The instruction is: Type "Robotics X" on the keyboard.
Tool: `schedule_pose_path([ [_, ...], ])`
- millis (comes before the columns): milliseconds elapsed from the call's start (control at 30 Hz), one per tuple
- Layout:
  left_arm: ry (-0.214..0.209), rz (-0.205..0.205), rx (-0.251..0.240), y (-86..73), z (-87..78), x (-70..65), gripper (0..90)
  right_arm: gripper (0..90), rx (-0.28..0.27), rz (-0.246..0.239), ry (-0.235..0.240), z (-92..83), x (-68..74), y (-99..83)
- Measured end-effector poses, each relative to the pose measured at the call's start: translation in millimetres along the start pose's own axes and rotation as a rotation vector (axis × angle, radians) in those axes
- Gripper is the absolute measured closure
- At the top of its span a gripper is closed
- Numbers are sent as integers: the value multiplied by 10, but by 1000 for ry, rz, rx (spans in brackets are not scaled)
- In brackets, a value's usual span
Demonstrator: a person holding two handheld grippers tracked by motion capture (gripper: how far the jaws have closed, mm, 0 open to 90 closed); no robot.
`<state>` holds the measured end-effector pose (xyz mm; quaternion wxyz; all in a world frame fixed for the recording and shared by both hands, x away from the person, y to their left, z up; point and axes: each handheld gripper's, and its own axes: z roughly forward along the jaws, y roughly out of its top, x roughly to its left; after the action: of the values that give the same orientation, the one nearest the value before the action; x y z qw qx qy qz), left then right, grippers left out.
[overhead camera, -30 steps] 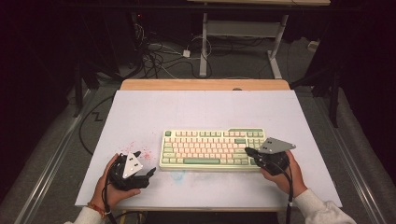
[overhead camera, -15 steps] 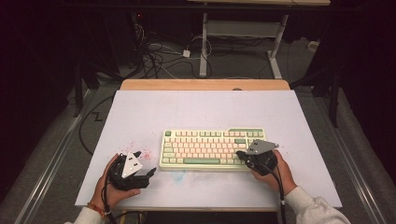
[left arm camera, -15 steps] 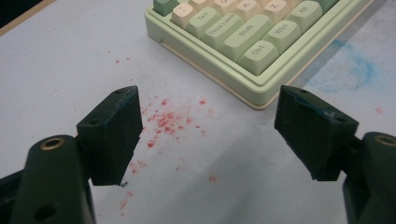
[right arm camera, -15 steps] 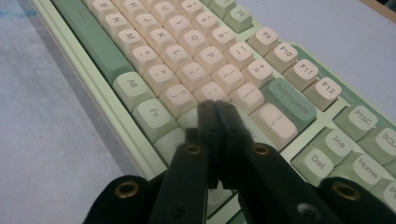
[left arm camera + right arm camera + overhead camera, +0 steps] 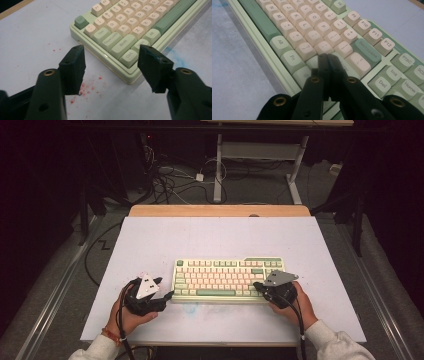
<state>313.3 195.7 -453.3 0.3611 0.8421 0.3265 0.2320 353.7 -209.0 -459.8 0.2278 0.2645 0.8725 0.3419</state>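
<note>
Keyboard (image 5: 227, 279) on table (image 5: 215, 237); no containers.

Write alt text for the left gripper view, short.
The left gripper points its two black jaws, standing apart with nothing between them, at the near left corner of a green and cream keyboard. Ctrl, Shift and Caps Lock keys lie just ahead. Red specks dot the white table below.

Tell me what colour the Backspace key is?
Darker green, the Backspace key among cream keys; clearest in the right gripper view.
</note>
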Motion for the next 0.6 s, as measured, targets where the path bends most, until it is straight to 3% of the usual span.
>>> schedule_pose_path([
  [100,-10,2,14,85,66,-1,460,900,-2,5,1,1,0,-5],
  [167,-20,-1,18,107,83,4,463,900,-4,3,0,1,0,-7],
  [200,-32,1,17,134,102,6,537,900,-4,1,0,2,1,-7],
  [300,-50,5,21,207,150,9,621,900,-6,2,0,2,1,-10],
  [600,-104,57,69,454,348,-41,846,900,-7,-1,-2,1,4,-13],
])
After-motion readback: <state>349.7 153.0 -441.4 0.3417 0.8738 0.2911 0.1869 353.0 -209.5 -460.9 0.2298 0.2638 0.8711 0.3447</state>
